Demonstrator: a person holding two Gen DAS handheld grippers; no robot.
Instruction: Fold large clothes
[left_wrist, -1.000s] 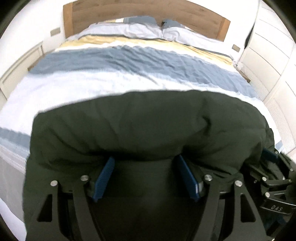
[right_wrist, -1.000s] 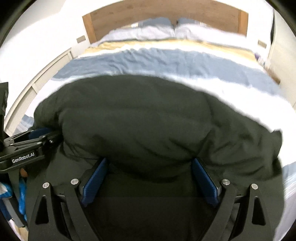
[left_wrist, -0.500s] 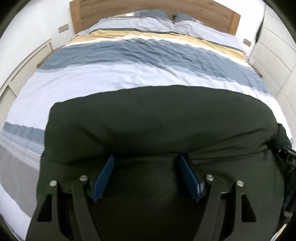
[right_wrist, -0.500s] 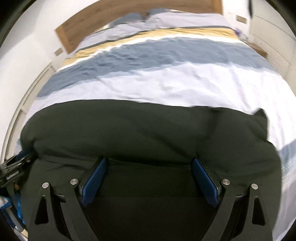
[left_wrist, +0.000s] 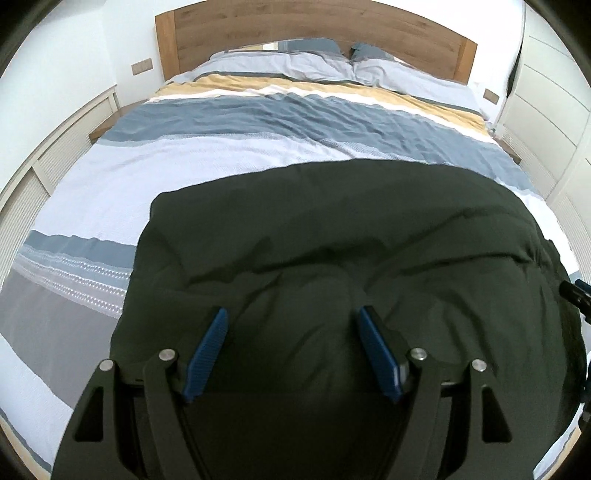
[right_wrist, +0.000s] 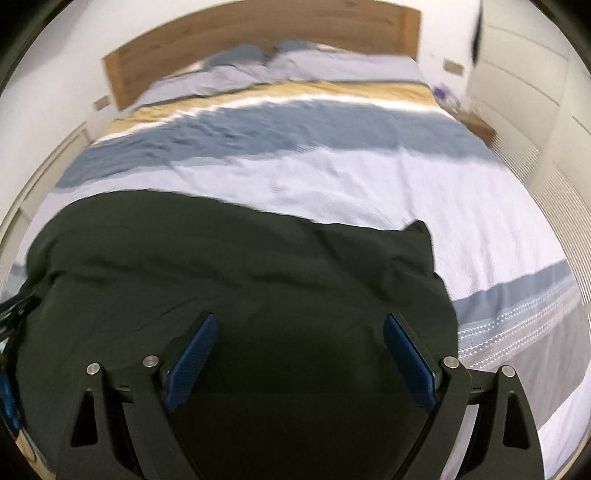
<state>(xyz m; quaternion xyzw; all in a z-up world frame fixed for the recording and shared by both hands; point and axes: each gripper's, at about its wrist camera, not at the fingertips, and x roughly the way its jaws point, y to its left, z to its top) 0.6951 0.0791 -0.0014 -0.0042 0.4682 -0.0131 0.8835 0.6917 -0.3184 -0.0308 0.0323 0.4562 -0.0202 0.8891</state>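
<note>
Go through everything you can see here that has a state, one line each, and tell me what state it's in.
Dark garment: folded over into a thick bundle, lying on the bed, creased.
Left gripper: jaws wide apart, the garment's fabric between the pads.
Right gripper: jaws wide apart over the garment.
Striped duvet: spread flat over the bed, slightly wrinkled.
Pillows: lying side by side at the headboard.
</note>
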